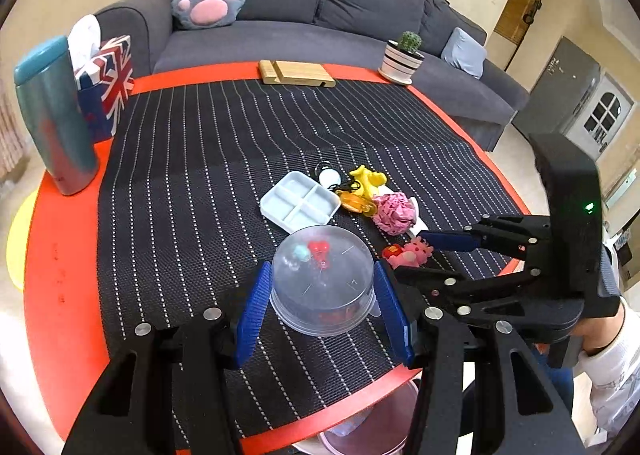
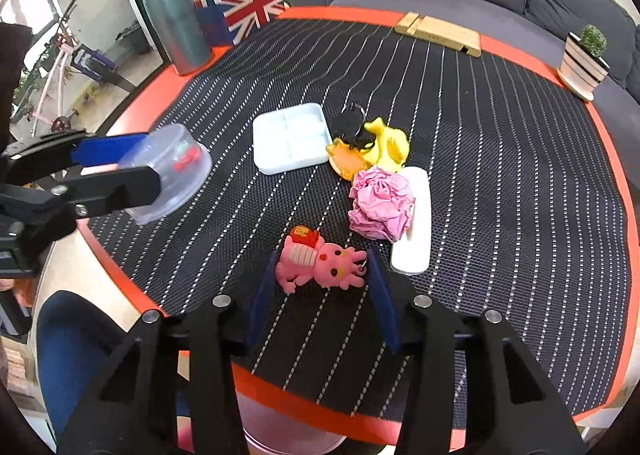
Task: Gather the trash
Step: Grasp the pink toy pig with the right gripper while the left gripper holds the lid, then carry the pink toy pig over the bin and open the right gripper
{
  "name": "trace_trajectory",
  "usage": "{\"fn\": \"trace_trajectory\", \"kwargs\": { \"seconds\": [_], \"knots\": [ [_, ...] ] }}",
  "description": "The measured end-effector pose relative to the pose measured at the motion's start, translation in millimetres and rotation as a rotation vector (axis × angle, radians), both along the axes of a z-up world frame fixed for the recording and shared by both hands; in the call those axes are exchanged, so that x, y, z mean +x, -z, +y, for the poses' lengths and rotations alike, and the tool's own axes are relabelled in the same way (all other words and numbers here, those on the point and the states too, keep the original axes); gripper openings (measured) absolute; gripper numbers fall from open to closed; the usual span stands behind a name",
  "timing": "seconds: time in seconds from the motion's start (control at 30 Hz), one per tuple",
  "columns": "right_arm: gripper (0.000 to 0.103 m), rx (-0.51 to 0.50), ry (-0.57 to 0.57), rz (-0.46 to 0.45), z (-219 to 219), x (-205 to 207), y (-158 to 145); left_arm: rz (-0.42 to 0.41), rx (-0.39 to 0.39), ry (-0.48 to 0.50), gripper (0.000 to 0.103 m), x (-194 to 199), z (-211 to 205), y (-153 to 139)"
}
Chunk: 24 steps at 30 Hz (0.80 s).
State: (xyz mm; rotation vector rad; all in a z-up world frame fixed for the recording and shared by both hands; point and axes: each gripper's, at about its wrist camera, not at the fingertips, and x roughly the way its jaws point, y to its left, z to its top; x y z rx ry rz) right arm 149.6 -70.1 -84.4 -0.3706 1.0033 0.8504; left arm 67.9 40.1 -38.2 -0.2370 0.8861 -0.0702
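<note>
Pink rubber charm (image 2: 320,265), at the crumpled paper's (image 2: 380,203) seven o'clock, sat between the right gripper's (image 2: 322,287) barely-touching pads and risked slipping, while the left gripper (image 1: 320,295) pinched the clear tub (image 1: 322,279).

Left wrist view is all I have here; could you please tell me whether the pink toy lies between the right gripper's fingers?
Observer: Yes. In the right wrist view the pink toy lies crosswise between the pads of the right gripper, which sit right at its two ends. I cannot confirm firm pressure.
Operator: Thank you. What is the white thing behind the crumpled pink paper?
Observer: A white oblong object lying flat against the paper's right side. I cannot tell what it is.
Operator: And how does my clear container look from there?
Observer: Tilted, clamped in the left gripper.
</note>
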Motion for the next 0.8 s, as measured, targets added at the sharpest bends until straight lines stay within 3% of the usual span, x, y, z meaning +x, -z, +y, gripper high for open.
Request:
{"fn": "trace_trajectory", "kwargs": {
  "seconds": [0.37,0.8],
  "knots": [
    [0.046,0.063,-0.015,-0.04,-35,-19,-40,-0.038,0.033,0.022,0.052,-19,-23,-15],
    [0.046,0.112,-0.062,-0.065,-77,-68,-69,-0.063,0.053,0.059,0.052,-52,-54,-29]
  ]
}}
